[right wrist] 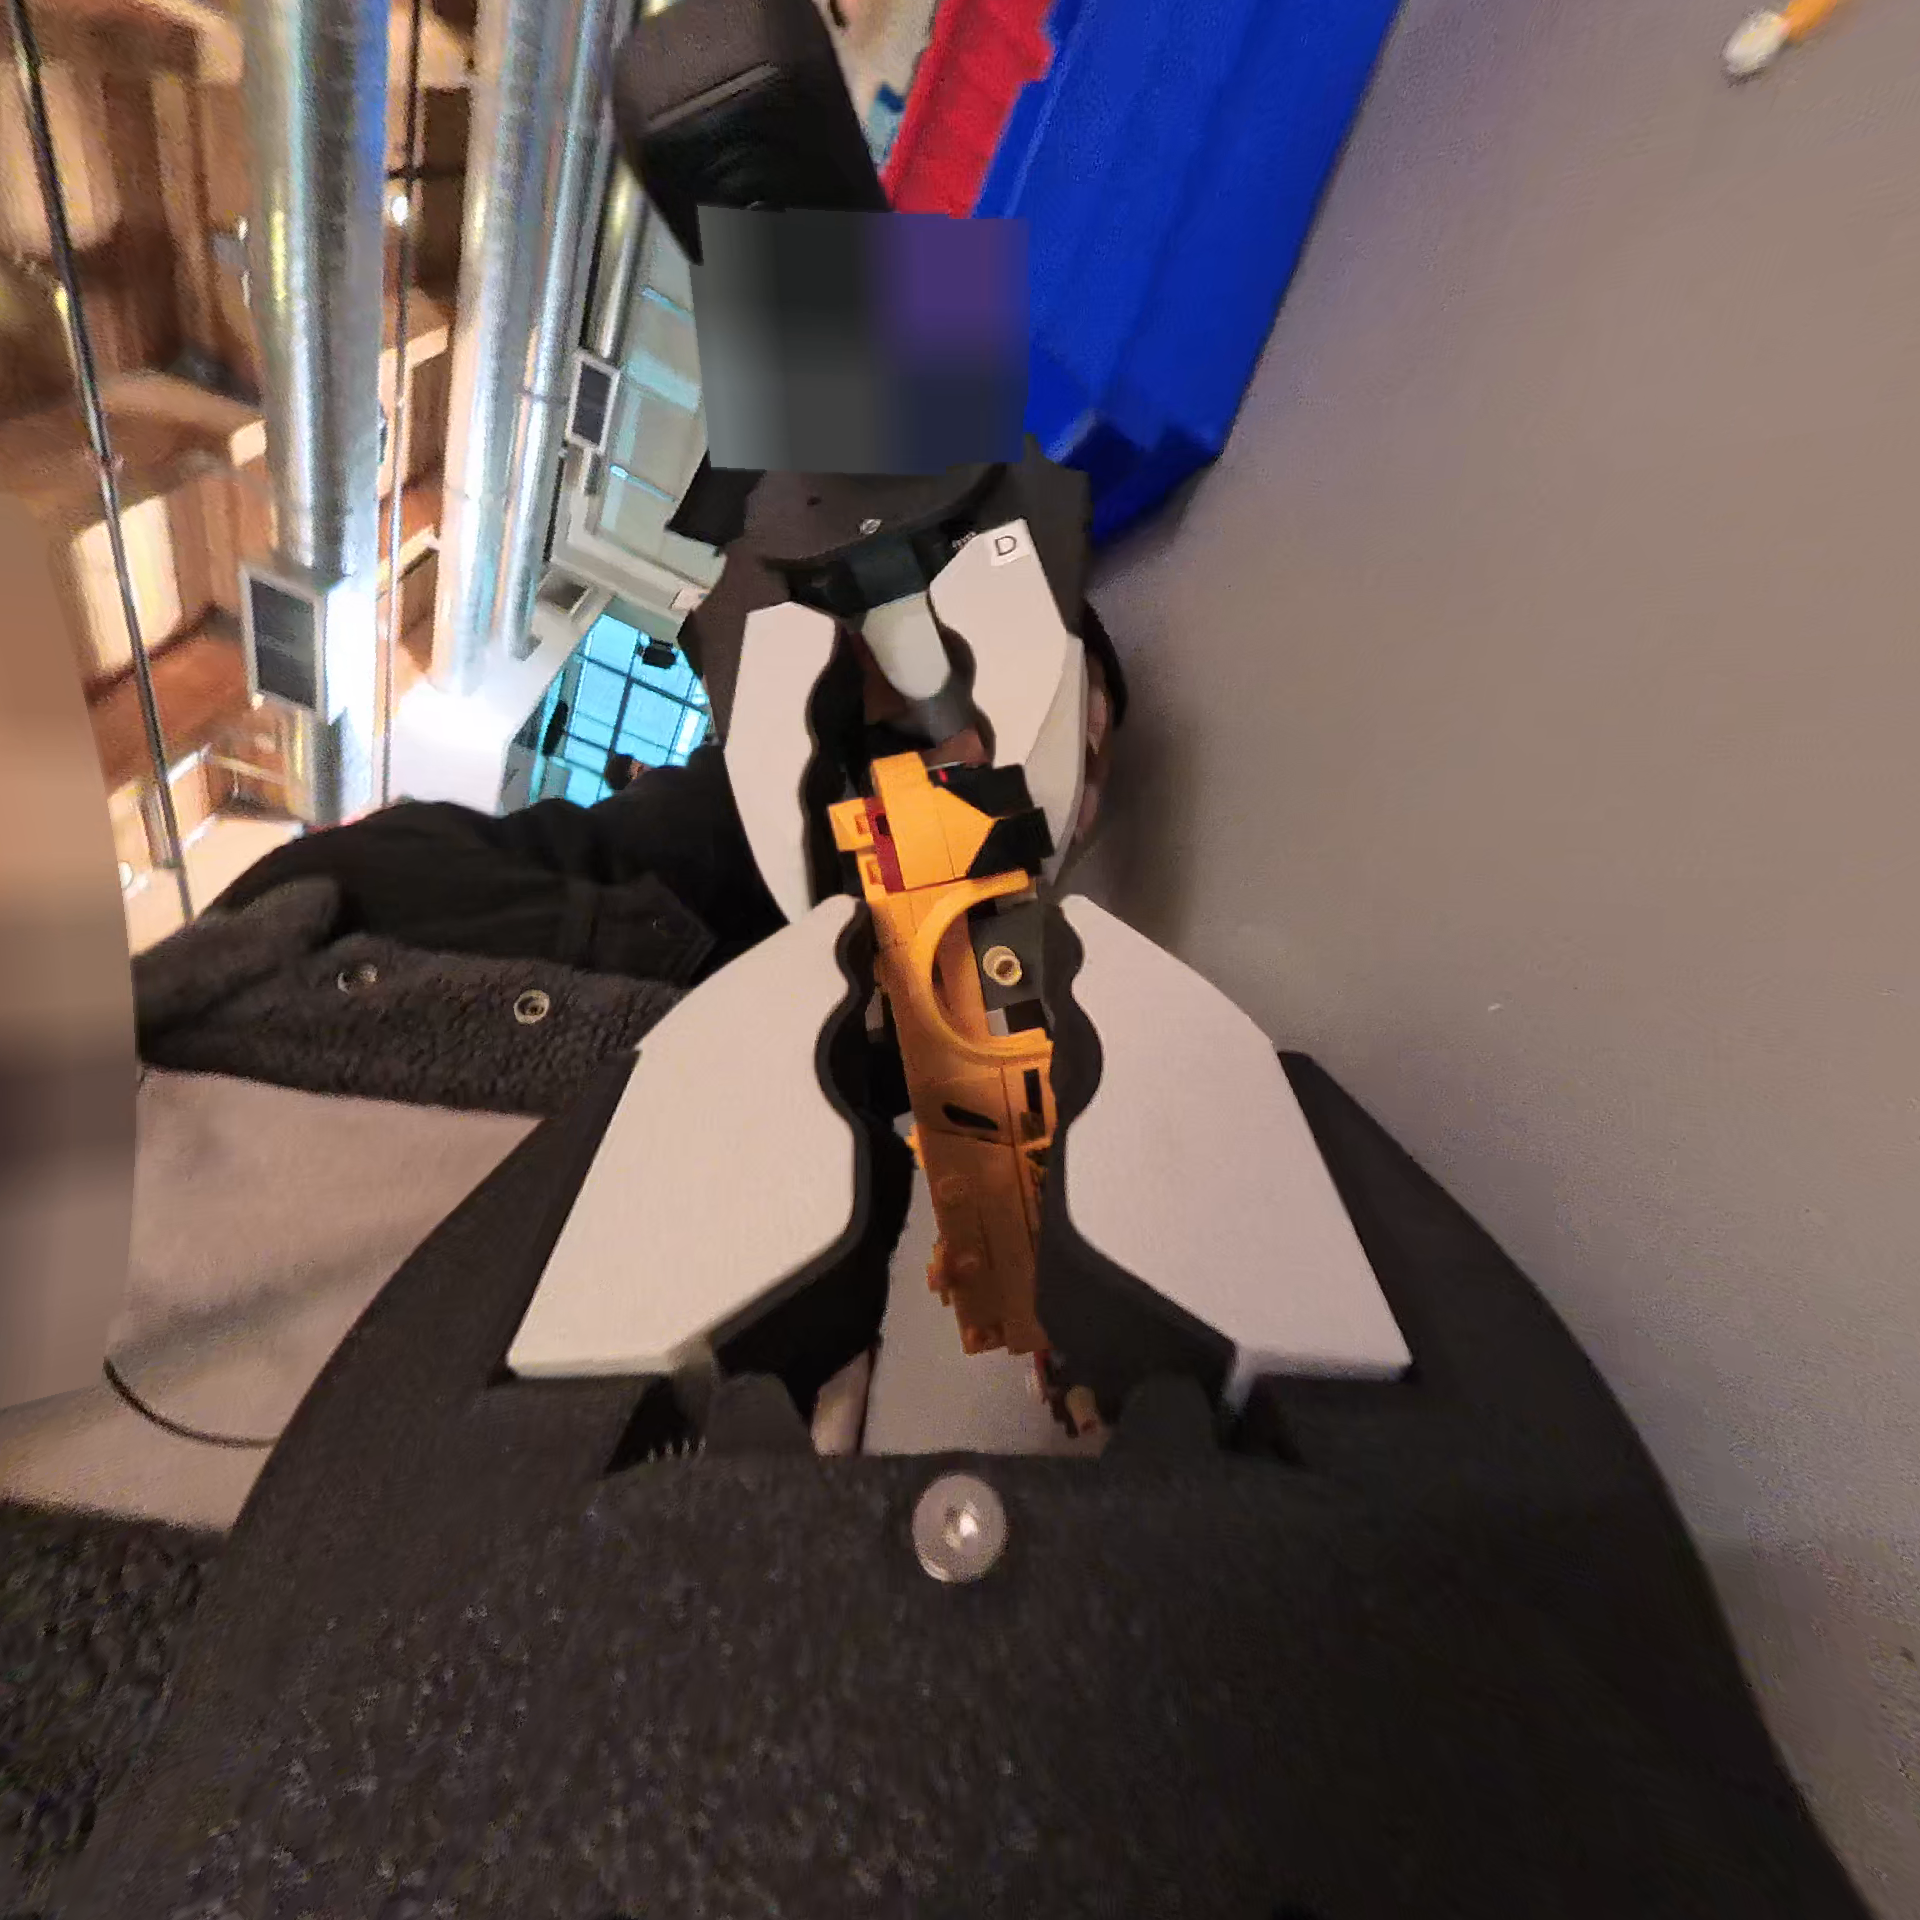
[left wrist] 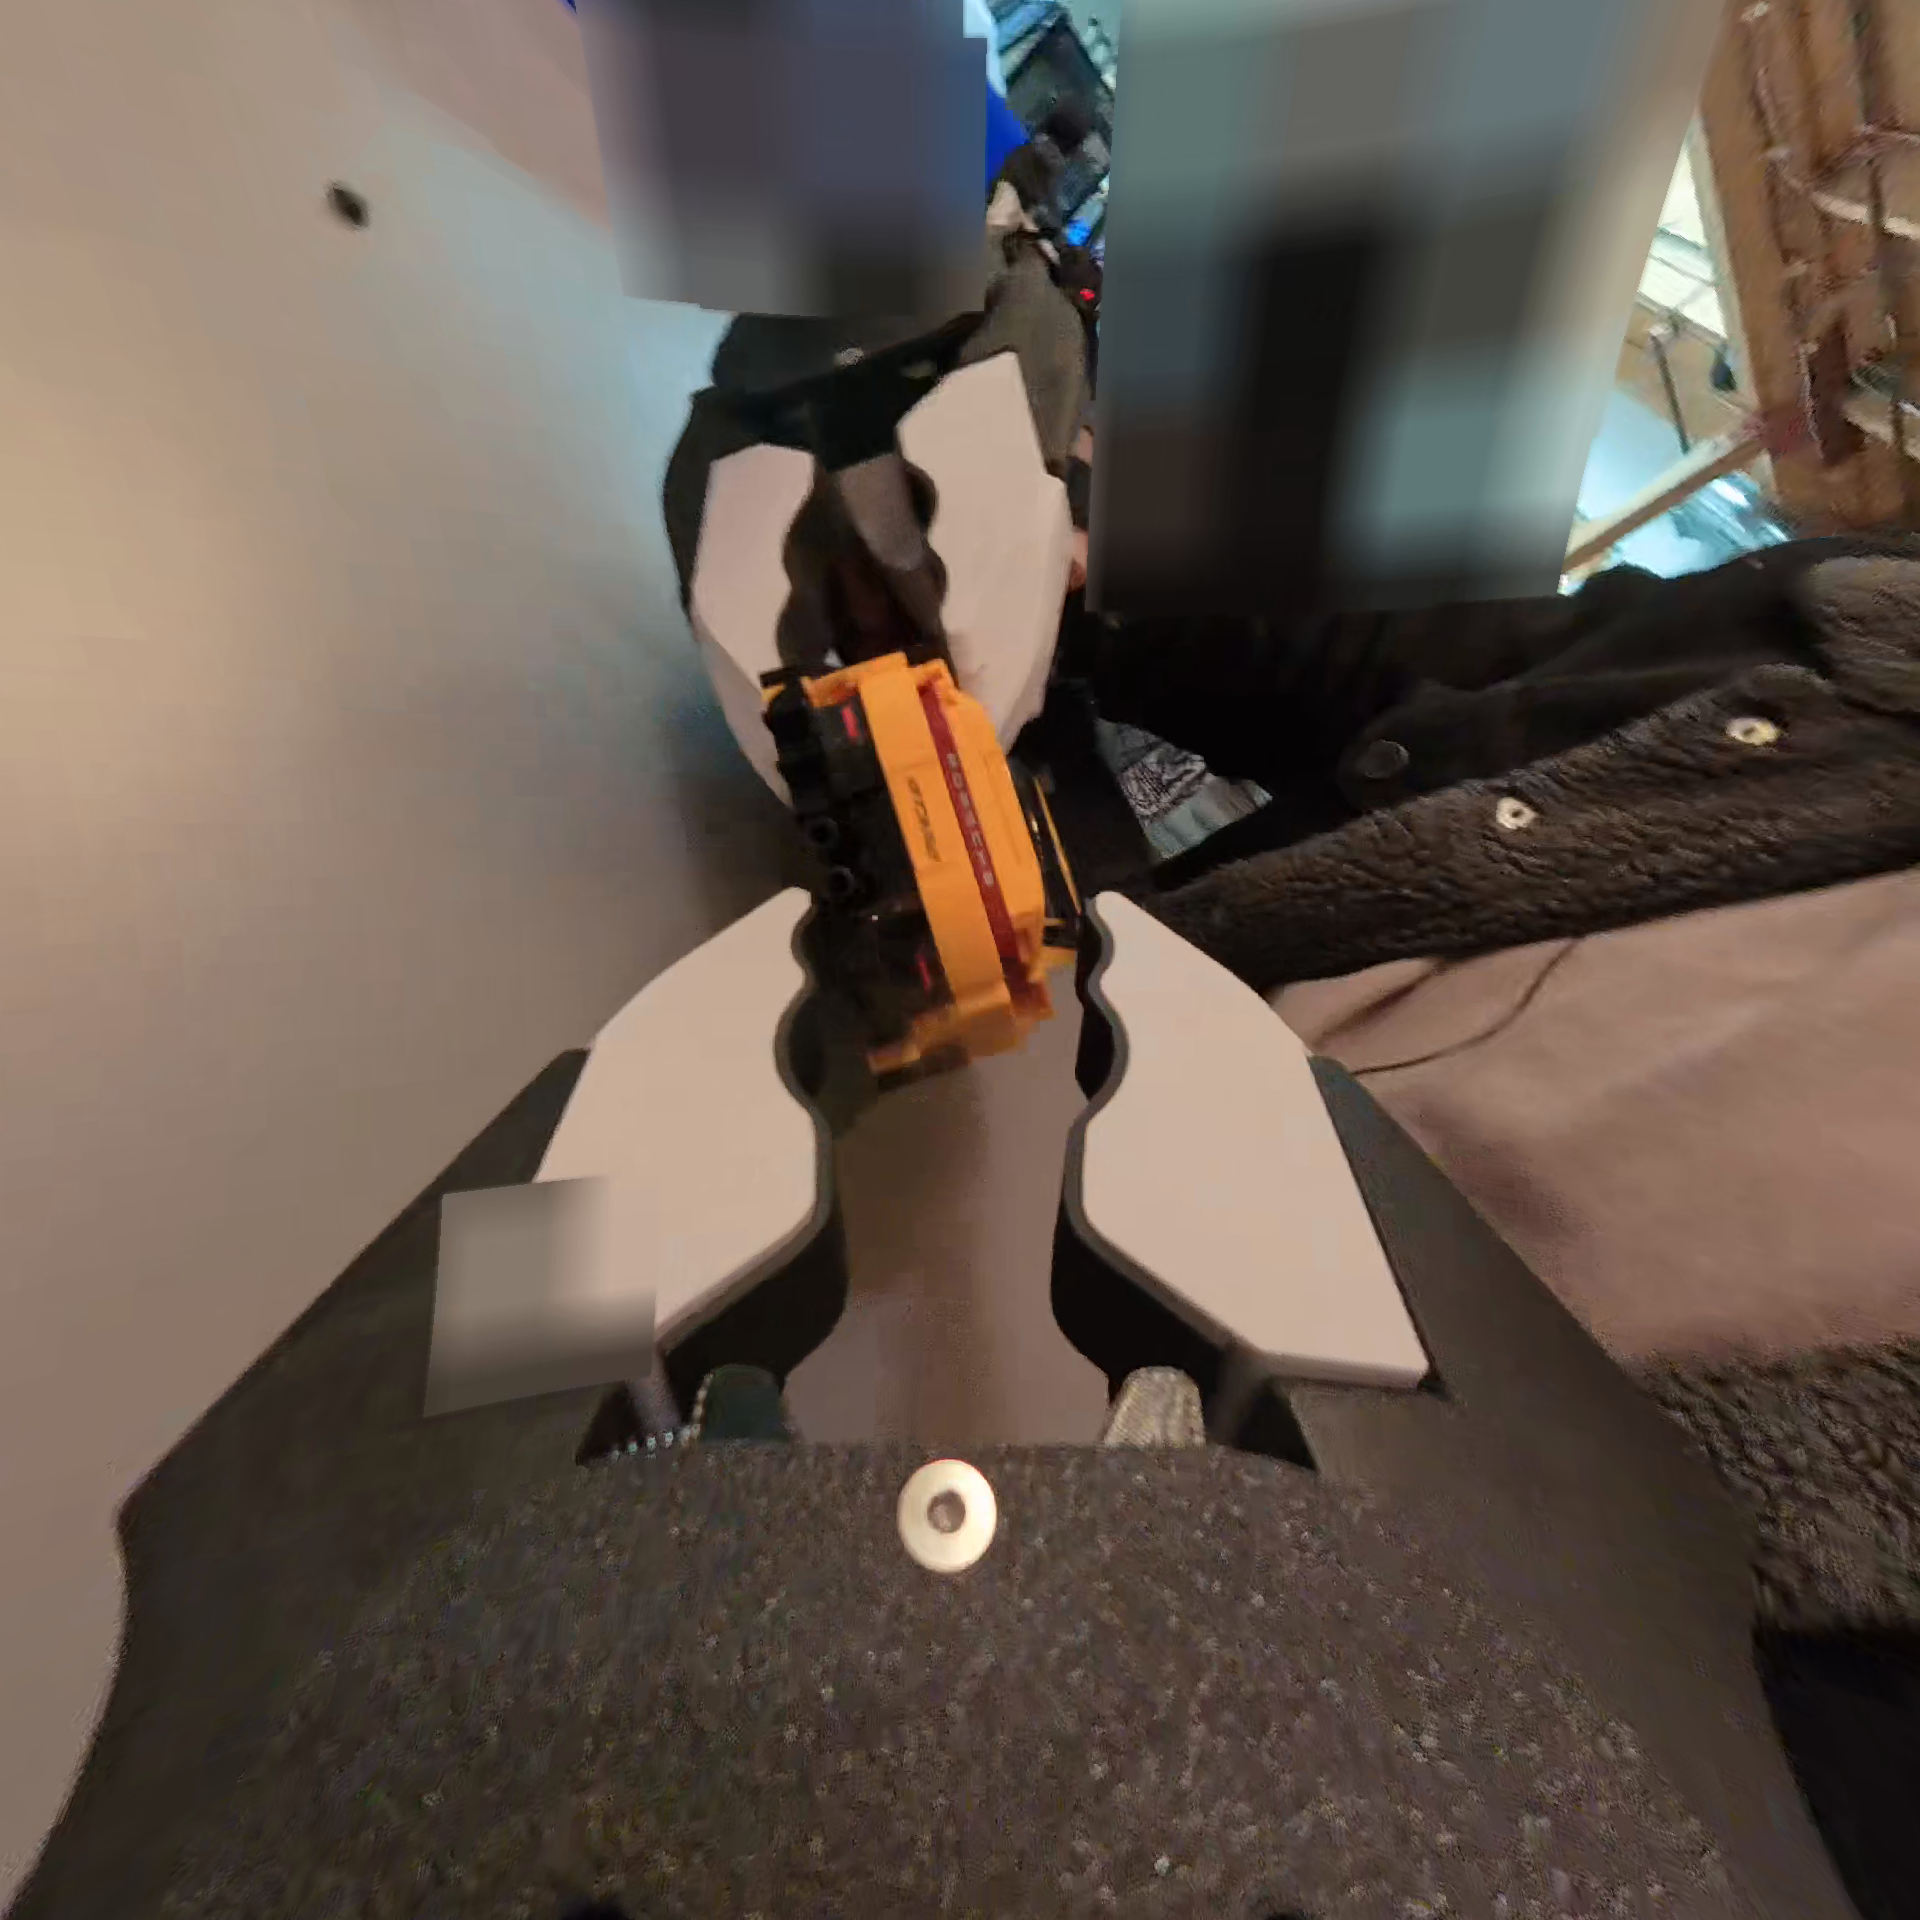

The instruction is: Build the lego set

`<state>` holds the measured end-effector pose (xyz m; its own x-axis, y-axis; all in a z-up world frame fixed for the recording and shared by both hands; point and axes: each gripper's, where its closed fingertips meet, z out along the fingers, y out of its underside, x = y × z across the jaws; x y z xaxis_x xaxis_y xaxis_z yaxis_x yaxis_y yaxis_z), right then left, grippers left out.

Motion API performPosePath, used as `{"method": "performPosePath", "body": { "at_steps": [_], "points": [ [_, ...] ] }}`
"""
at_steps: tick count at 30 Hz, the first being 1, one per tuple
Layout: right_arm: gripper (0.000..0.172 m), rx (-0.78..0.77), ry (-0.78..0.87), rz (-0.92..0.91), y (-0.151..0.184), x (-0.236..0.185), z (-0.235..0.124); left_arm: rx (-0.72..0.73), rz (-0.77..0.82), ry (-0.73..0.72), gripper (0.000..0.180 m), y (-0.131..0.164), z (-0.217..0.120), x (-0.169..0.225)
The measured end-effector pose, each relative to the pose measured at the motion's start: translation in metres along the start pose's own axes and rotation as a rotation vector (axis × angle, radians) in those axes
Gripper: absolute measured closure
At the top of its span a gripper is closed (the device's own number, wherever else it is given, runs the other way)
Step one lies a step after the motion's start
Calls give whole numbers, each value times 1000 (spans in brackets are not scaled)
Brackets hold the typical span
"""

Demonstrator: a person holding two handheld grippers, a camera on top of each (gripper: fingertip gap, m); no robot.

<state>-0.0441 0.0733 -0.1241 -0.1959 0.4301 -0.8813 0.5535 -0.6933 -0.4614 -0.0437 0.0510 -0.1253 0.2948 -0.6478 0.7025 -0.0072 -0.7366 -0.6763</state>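
We log one orange-and-black brick-built toy car, held in mid-air between both tools. Right gripper is clamped along its body; left gripper has its jaws around the rear end, contact unclear. Only the right view shows blue bins; both show a dark fleece jacket.

Setting: industrial loft-style workshop or lab space.
In the right wrist view, bare metal ducts run past timber beams at 10 o'clock, beside a gridded window at 9 o'clock. Blue and red bins stand at 1 o'clock on a plain grey work table. A dark fleece jacket lies at 3 o'clock in the left wrist view.
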Motion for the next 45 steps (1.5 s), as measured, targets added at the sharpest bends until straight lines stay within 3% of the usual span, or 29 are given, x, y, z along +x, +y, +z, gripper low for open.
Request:
{"method": "performPosePath", "body": {
  "at_steps": [6, 9, 14, 18, 21, 24, 30, 35, 41, 45],
  "points": [
    [140, -26, 44, 30, -7, 4, 19, -32, -89, 34, 141, 5, -18, -9],
    [139, -7, 19, -86, -20, -13, -1, -98, -40, 53, 141, 11, -29, -1],
    [140, -147, 521, -443, 5, -8, -74, -167, -85, 40, 141, 26, -43, 6],
    [135, -256, 840, -414, 63, 0, -109, -93, -212, -18, 141, 37, -47, 1],
    [131, -332, 969, -378, 101, 12, -107, -36, -288, -116, 137, 48, -49, -10],
    [125, -362, 1064, -369, 114, 24, -101, -22, -282, -200, 135, 57, -49, -12],
    [134, -448, 1155, -420, 112, 36, -98, -102, -131, -389, 138, 69, -45, -18],
    [142, -503, 1068, -426, 112, 18, -116, -127, -25, -431, 134, 68, -41, -12],
    [148, -627, 1041, -425, 122, 19, -127, -69, 149, -443, 136, 33, -49, -4],
    [150, -655, 987, -404, 117, 28, -120, -107, 296, -421, 137, 9, -31, 5]
  ]
}}
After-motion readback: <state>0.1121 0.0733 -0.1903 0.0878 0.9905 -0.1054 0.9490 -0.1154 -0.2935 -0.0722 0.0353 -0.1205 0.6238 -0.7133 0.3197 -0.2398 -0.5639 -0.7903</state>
